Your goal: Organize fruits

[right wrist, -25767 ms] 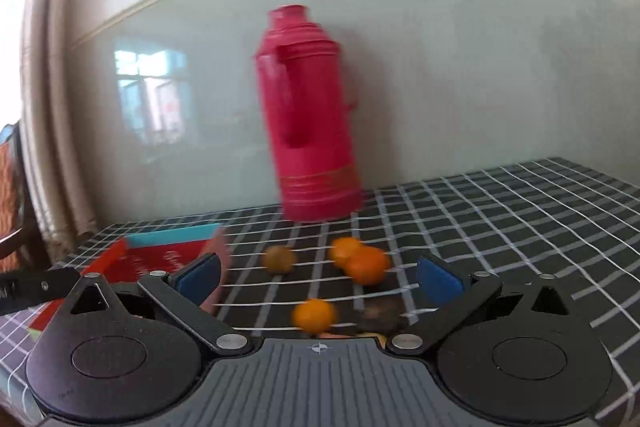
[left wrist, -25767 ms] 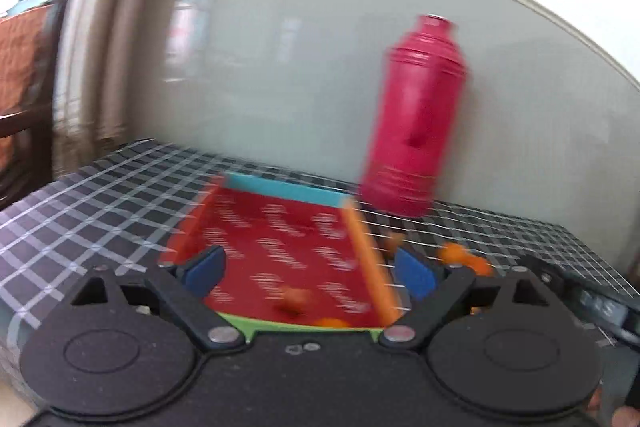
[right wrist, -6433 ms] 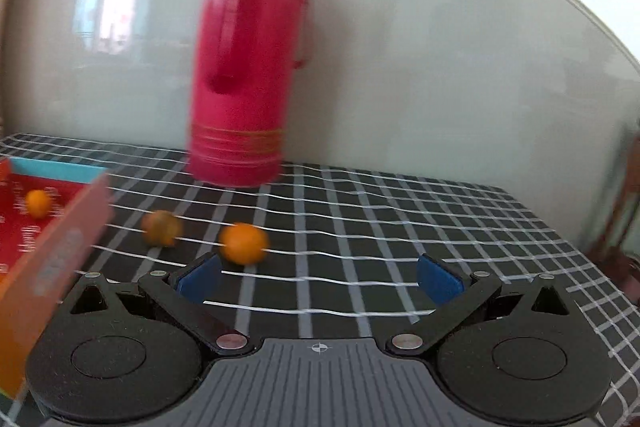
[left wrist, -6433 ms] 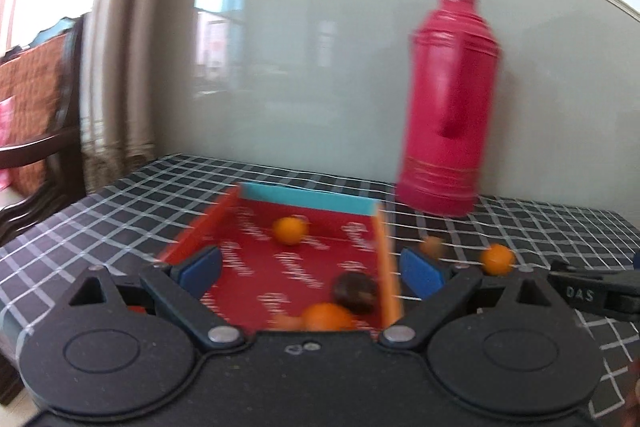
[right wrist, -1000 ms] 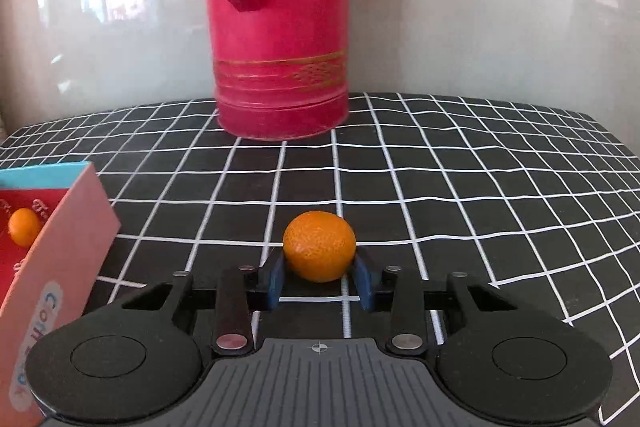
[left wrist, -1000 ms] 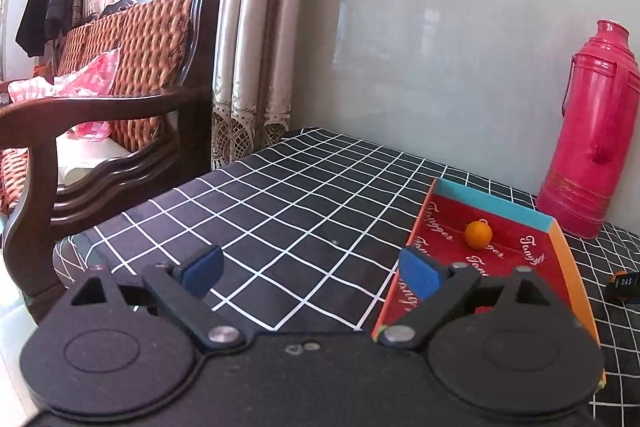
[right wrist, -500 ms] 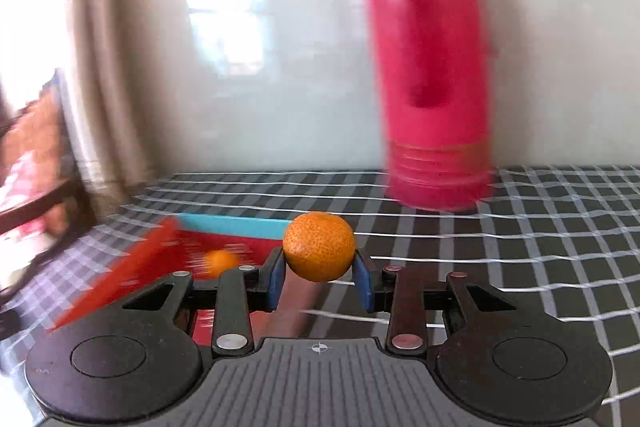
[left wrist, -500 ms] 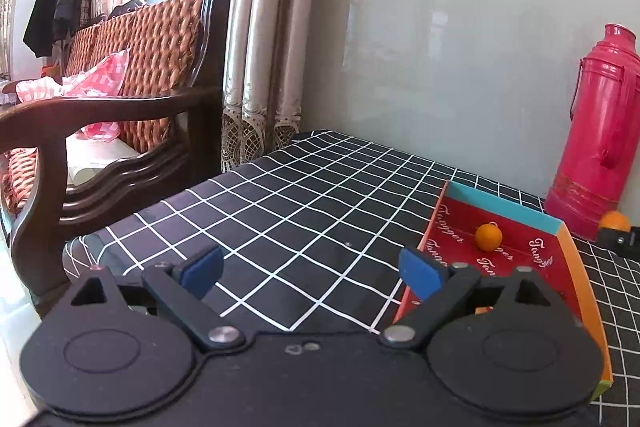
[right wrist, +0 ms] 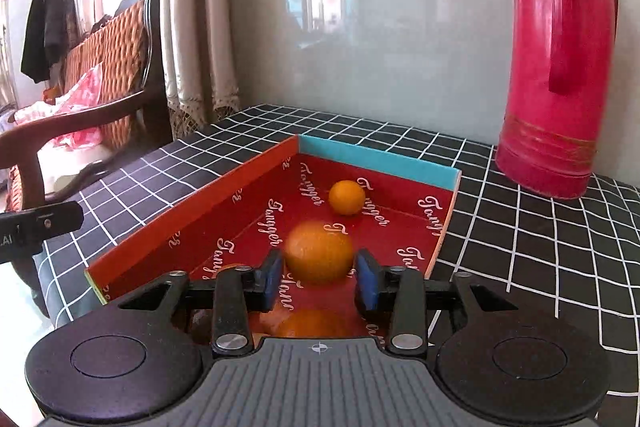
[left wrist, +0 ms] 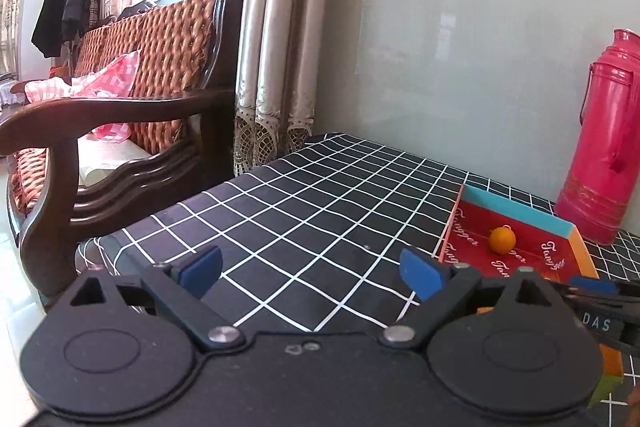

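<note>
now the right gripper (right wrist: 318, 277) opens, blurred orange (right wrist: 319, 251) loose between pads; left gripper (left wrist: 312, 269) spread, empty.

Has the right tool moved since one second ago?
Yes. The right tool went left, from near the flask to over the tray, releasing an orange.

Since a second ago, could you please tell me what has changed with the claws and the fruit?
The right claw carried its orange from the bare tablecloth to above the red tray; its jaws are opening, pads clear of the blurred fruit. The left claw stayed open and empty; the far orange and thermos kept their places.
</note>
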The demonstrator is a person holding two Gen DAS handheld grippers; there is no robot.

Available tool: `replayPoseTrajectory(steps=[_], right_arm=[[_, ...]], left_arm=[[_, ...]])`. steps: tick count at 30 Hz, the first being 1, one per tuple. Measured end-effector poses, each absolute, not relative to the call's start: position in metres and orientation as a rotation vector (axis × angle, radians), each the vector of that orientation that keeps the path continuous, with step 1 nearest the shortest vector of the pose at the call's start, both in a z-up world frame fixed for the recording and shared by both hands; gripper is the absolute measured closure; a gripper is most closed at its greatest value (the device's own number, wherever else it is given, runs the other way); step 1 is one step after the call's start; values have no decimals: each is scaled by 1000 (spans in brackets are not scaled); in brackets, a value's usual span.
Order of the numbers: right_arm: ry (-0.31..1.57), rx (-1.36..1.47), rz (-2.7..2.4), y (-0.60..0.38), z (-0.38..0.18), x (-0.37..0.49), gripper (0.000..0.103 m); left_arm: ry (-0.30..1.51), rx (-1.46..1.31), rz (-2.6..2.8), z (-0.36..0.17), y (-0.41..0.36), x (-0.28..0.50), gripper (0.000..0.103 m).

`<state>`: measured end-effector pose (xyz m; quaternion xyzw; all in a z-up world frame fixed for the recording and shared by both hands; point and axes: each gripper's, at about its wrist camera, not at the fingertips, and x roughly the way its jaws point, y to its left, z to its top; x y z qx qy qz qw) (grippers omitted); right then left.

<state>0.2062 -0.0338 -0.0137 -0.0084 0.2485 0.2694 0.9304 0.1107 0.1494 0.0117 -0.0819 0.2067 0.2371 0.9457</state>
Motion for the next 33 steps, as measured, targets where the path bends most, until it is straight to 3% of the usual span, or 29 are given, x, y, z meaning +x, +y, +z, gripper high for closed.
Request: replayPoseTrajectory(steps=[2,7,11,17,33], right_arm=[[472,-8,535,-37,-11,202,17],[427,29,458,-63,3,181,16],[427,26,356,-84,2,155,2],[476,62,277,-113,2,112,1],[468,111,163,-134,72,4,0]], left_arm=[[418,-158,475,12,147,112,13],[387,-110,420,17,128,114,12],[364,-85,354,22,111,108,9],[431,-76,269,20,85,89,9],[408,-31,212,87,44,-12,6]])
